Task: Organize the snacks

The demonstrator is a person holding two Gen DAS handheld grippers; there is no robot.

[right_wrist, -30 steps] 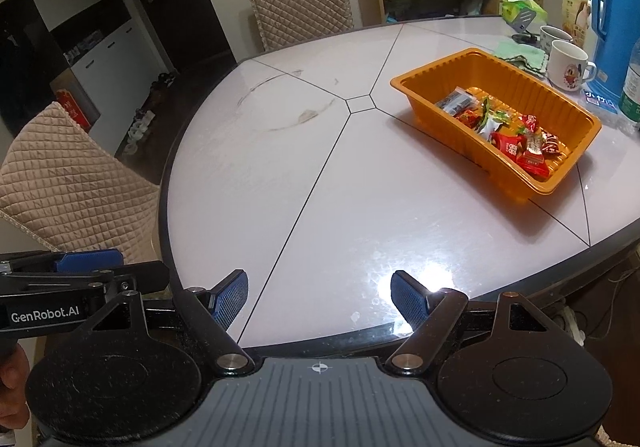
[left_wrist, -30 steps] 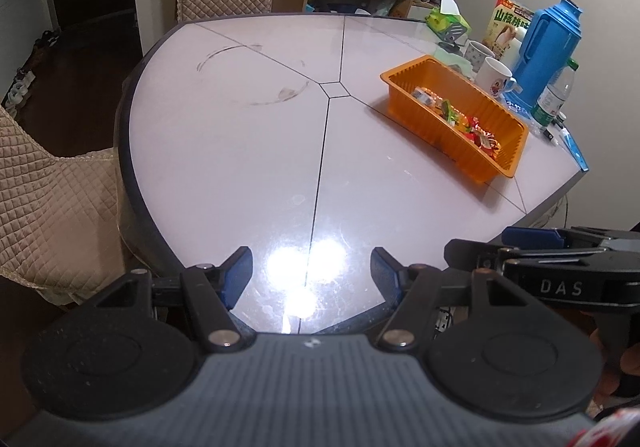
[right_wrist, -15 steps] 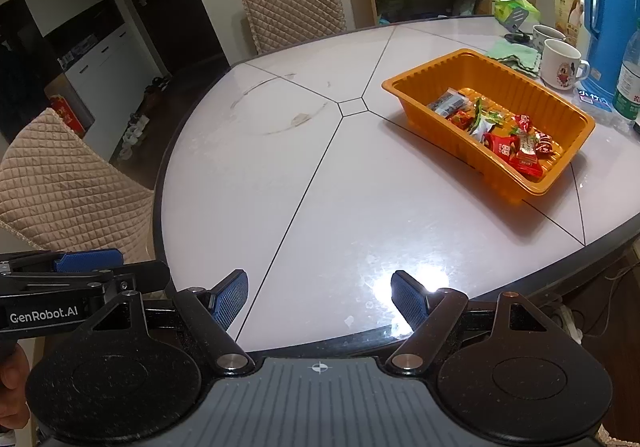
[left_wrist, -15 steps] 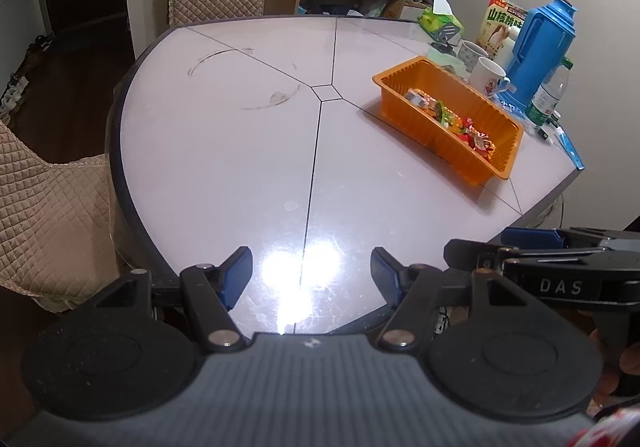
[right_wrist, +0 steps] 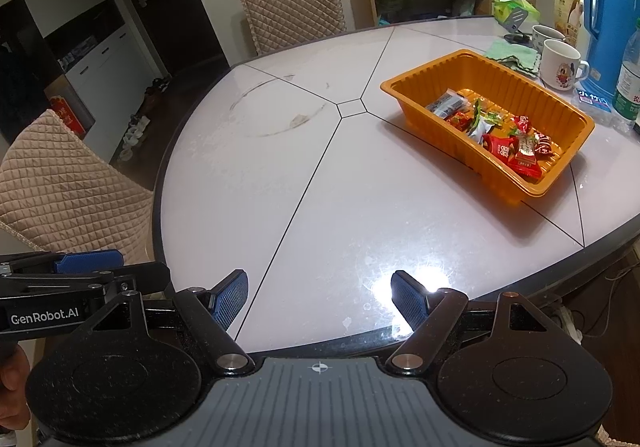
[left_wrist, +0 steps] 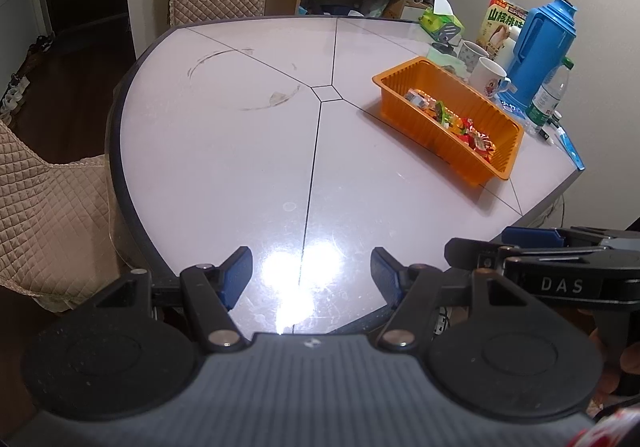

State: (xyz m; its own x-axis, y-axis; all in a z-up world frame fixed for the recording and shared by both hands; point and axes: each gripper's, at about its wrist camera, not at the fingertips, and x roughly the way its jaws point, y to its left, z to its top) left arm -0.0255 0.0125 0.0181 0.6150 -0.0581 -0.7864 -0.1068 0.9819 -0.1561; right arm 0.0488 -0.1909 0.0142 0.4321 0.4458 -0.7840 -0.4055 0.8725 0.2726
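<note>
All the snacks (left_wrist: 452, 119) I can make out from the left wrist view sit inside the orange tray (left_wrist: 416, 109), which lies well ahead of the left tool (left_wrist: 311, 273) and off to its right. Between the tool and the tray the worktop (left_wrist: 224, 151) shows no loose wrappers, only a faint ring mark and glare. To my eye the sorting looks finished, or close to it, though the clutter beyond the tray is too crowded to rule out a stray piece. The left tool's blue pads stand apart with nothing between them; it hangs over the near edge of the worktop, and whether it touches the worktop I cannot tell. The right tool's body shows at its right side.

From the right wrist view the tray (right_wrist: 404, 97) again lies well ahead and to the right of the right tool (right_wrist: 319, 297). The snacks (right_wrist: 508, 145) are heaped toward its nearer end, red packets mostly, one dark and one green-and-white. No snack lies loose on the worktop (right_wrist: 280, 151) here either. The right tool is spread a little wider than the left, empty, well clear of the tray. Cups and a flask stand beyond the tray.
</note>
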